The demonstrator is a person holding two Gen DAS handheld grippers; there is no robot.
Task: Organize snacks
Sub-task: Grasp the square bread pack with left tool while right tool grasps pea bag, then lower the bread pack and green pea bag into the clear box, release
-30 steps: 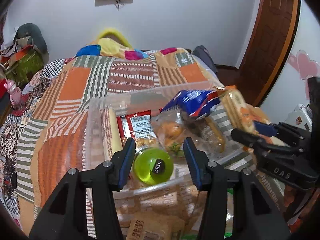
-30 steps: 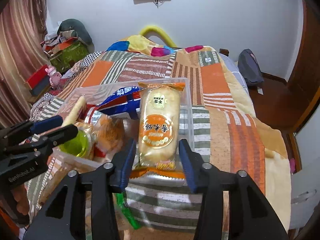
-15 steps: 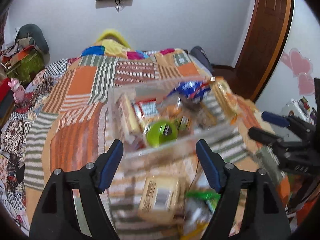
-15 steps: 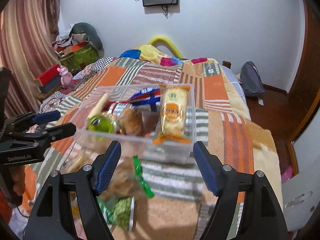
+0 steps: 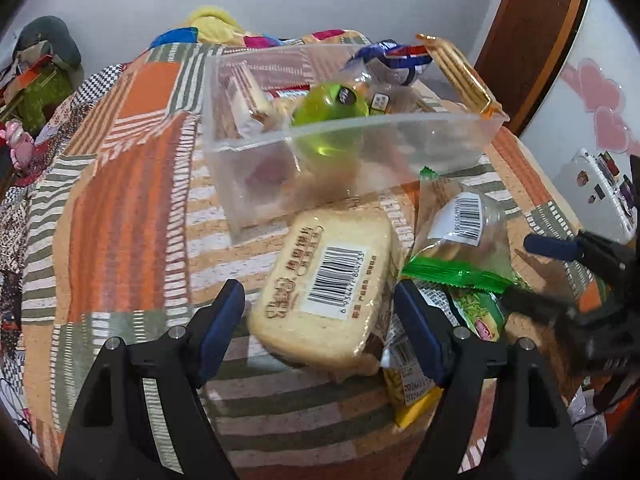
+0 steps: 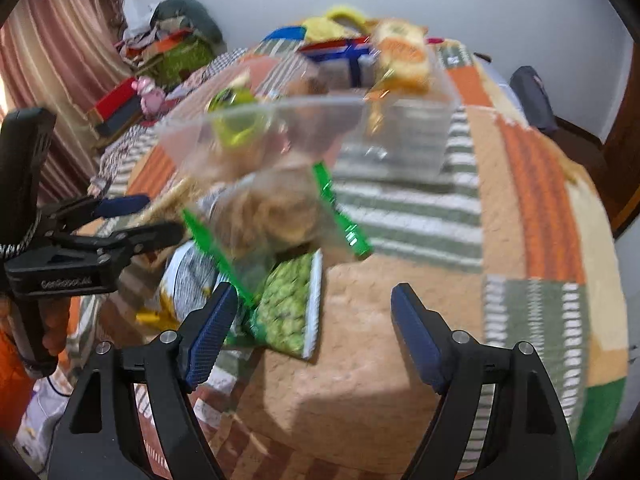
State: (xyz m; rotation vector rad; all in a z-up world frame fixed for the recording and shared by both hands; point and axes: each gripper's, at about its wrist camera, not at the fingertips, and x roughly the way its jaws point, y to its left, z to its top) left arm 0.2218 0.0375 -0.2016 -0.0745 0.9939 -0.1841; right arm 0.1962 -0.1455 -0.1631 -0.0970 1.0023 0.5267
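Clear plastic bin sits on the patchwork bedspread, snacks inside. Left gripper gapes wide around a bread packet; right gripper hangs spread, empty, over the green pea bag

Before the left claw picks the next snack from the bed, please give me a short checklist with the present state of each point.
1. Left claw open: ok.
2. Left claw empty: ok.
3. Bread pack lies between the left fingers: ok.
4. Right claw open and empty: ok.
5. Room in the clear bin for the bread pack: cannot tell; it already holds the green cup and several packs.
6. Right wrist view sharp: not ok, blurred.
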